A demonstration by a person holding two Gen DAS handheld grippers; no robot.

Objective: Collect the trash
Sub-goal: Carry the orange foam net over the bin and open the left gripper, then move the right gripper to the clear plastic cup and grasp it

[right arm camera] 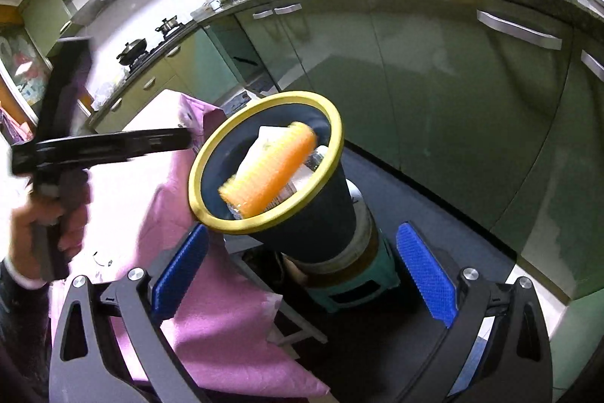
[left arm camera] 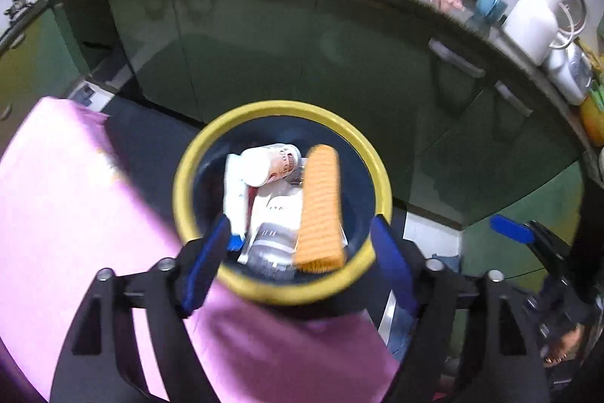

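Both views steeply above shared bin [left arm camera: 281,108], seemingly close.

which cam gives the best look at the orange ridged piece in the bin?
Left wrist: it looks straight down into the yellow-rimmed bin, showing the orange piece full length on the white trash. Right wrist sees it obliquely, blurrier, its lower end overexposed.

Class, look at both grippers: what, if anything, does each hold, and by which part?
Nothing is held. The left gripper and right gripper are both open; the orange sponge lies loose in the bin.
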